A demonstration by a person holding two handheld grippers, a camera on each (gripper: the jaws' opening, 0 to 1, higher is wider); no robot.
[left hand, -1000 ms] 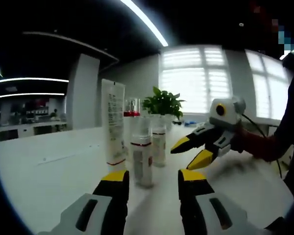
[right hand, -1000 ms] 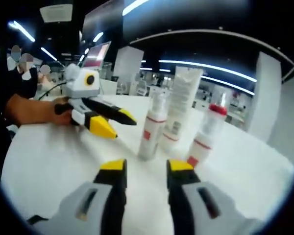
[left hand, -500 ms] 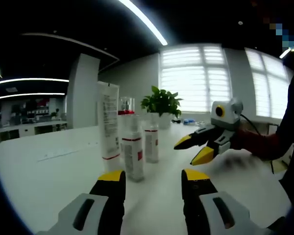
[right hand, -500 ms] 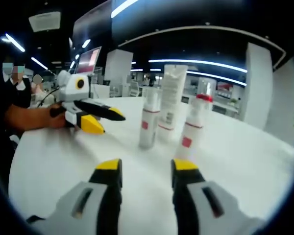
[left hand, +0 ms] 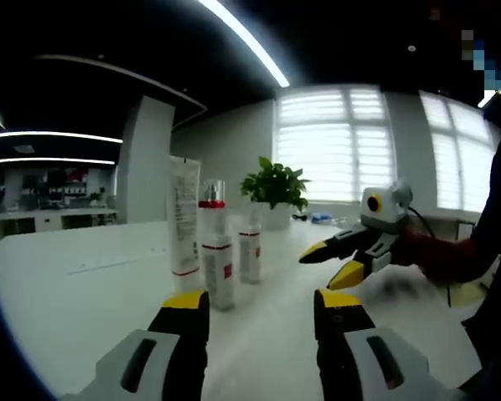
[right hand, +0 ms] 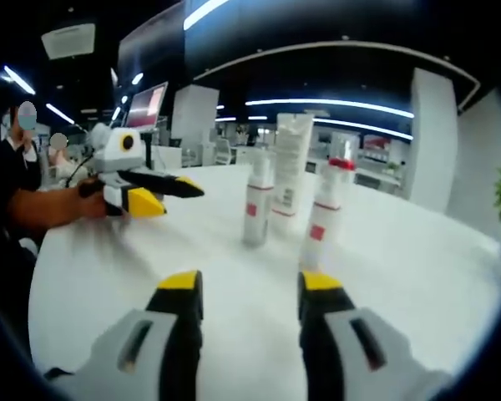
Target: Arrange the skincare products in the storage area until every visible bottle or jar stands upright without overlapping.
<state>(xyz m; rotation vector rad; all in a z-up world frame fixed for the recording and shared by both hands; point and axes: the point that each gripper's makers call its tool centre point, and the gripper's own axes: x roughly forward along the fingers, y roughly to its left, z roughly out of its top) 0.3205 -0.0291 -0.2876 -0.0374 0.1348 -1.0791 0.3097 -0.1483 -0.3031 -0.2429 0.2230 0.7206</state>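
blinded windows (left hand: 332, 142), ceiling light strips (left hand: 242, 42)

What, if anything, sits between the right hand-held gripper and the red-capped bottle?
Nothing visible: bare white table lies between the right hand-held gripper and the red-capped bottle, which stands upright.
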